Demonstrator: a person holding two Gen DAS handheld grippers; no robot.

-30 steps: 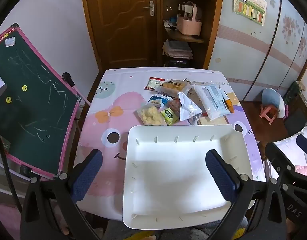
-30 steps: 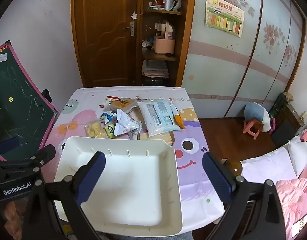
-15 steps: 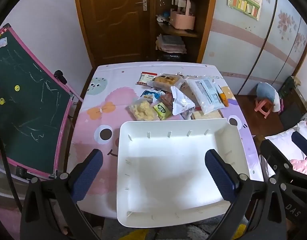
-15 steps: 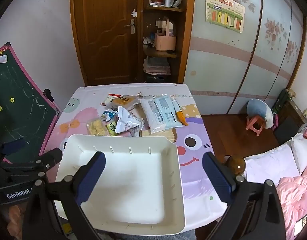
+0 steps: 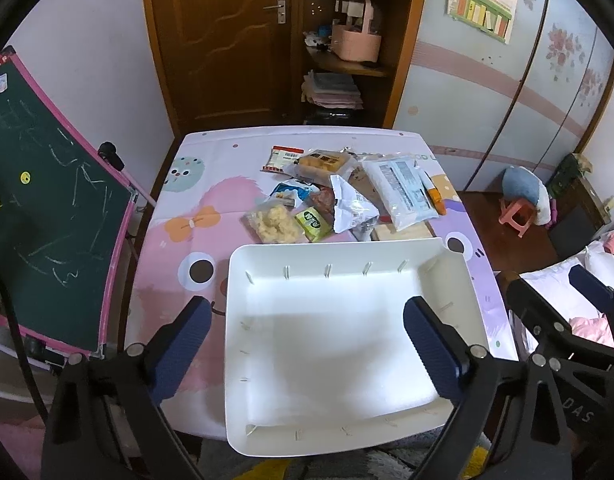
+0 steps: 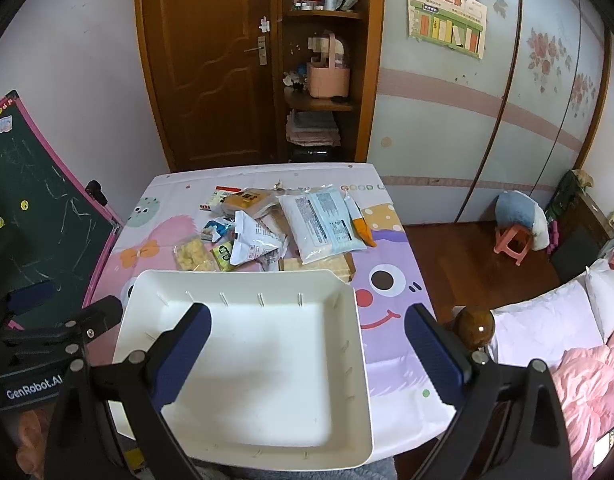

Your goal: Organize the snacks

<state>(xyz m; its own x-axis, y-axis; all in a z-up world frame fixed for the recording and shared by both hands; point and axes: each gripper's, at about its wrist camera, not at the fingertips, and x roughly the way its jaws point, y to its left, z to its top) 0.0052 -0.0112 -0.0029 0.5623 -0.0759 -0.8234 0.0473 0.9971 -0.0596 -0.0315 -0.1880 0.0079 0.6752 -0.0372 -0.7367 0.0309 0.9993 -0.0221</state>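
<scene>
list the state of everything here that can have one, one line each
left gripper: open, holding nothing
right gripper: open, holding nothing
white bin: empty, upright on the table
snack packets: heaped on the table beyond the bin, none inside it
white foil bag: crumpled, lying on the heap
wooden door: shut
chalkboard: scribbled on, tilted beside the table

Both wrist views high, near table (image 5: 175, 240) edge, facing door (image 6: 211, 60) — sharing white bin (image 5: 347, 340), snack pile (image 6: 267, 228).
</scene>
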